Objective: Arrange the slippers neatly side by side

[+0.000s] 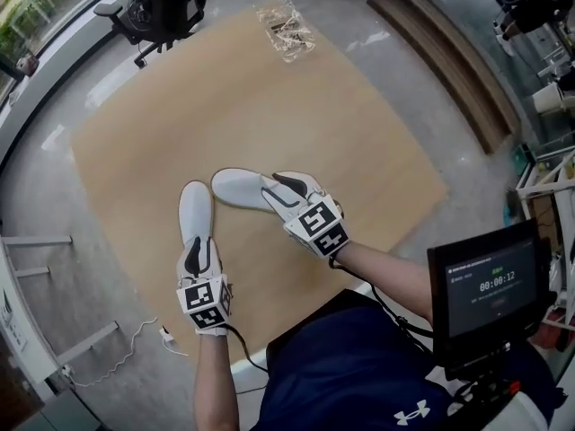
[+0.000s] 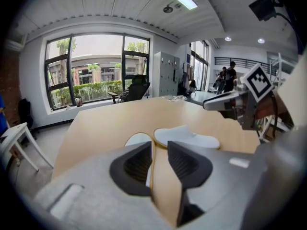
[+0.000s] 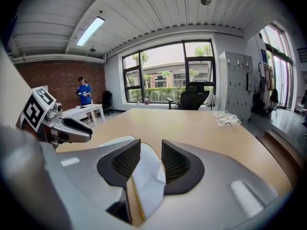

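Observation:
Two white slippers lie on a tan wooden board (image 1: 296, 106). The left slipper (image 1: 194, 206) (image 2: 138, 139) points away from me. My left gripper (image 1: 199, 246) (image 2: 159, 150) sits over its heel, and only the slipper's edge runs along one pad, so the jaws stand open. The right slipper (image 1: 241, 189) (image 2: 188, 137) lies slanted, its toe near the left slipper's toe. My right gripper (image 1: 286, 187) (image 3: 151, 159) is shut on its heel (image 3: 146, 176), where the white fabric crumples between both pads.
An office chair (image 1: 162, 7) stands at the board's far left corner, and a clear plastic bag (image 1: 286, 30) lies on the far edge. Dark planks (image 1: 449, 61) lie to the right. A timer screen (image 1: 490, 290) sits at my right, and a white cable (image 1: 135, 339) trails on the floor.

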Demonstrator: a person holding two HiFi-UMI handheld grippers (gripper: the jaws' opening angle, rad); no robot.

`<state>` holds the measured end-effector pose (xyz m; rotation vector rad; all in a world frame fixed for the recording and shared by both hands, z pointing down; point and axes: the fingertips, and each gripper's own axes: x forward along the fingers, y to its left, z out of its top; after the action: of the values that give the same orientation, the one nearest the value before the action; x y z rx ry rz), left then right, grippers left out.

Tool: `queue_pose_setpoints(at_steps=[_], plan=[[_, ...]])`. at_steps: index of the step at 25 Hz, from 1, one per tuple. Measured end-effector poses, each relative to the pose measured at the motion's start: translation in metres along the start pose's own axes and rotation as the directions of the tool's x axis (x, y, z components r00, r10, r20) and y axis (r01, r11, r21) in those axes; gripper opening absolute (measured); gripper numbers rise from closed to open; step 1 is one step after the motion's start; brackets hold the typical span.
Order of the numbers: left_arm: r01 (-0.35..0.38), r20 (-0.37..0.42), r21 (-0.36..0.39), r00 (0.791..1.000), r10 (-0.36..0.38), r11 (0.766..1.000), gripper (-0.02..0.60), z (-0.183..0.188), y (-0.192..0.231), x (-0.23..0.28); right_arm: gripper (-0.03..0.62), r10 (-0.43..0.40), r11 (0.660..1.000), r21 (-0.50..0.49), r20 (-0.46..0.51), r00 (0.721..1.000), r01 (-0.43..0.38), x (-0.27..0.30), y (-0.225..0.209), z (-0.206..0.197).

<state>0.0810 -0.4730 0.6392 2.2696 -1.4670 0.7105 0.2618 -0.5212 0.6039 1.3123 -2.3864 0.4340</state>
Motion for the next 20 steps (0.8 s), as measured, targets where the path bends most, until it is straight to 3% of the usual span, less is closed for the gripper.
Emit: queue_pose_setpoints(at_steps=[5,9,12,20], plan=[[0.004,-0.04,0.007,0.999,-0.004,1.0,0.109,-0.002,-0.002,0.011,0.157,0.014,0.999,-0.047,-0.054,0.998,-0.017,0.009,-0.003,-0.01],[-0.022,-0.096,0.002,0.995,0.022,1.0,0.122,-0.016,0.009,0.01,0.178,0.069,0.99,-0.115,-0.096,0.993,-0.08,0.017,-0.006,-0.022],[0.008,-0.129,0.028,0.992,-0.004,1.0,0.133,-0.03,0.02,0.031,0.193,0.073,0.981,-0.172,-0.126,0.989,-0.094,0.023,-0.023,-0.031],[0.075,-0.228,0.098,0.972,-0.051,0.992,0.149,-0.069,0.049,0.048,0.243,0.232,0.92,-0.253,-0.264,0.936,-0.3,0.066,-0.005,-0.072]])
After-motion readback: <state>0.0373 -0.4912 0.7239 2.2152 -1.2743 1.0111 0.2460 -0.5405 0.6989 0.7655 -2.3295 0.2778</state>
